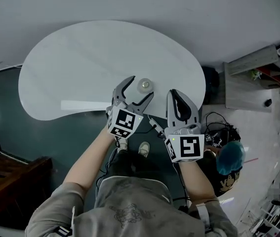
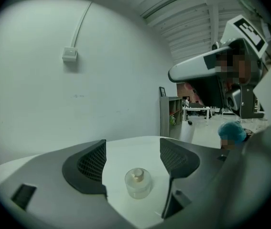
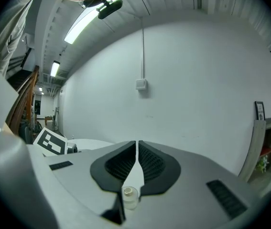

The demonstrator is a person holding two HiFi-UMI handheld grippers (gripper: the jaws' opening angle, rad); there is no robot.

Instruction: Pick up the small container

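The small container [image 1: 145, 86] is a clear round jar with a pale cap, standing upright on the white kidney-shaped table [image 1: 80, 58] near its front edge. My left gripper [image 1: 141, 87] is open around it, one finger on each side, and the pads do not touch it. In the left gripper view the container [image 2: 138, 182] stands between the wide-apart jaws of the left gripper [image 2: 133, 149]. My right gripper [image 1: 175, 92] hangs just to the right, pads together. The right gripper view shows the shut right gripper [image 3: 136, 144] and a small clear jar [image 3: 130, 196] in the gap below the pads.
The table's curved front edge [image 1: 95, 113] runs just under both grippers, with dark floor [image 1: 31, 137] below it. Dark wooden furniture [image 1: 11, 172] stands at the lower left. A grey shelf unit [image 1: 251, 83], cables and a blue-topped object [image 1: 230, 157] lie to the right. A white wall rises behind the table.
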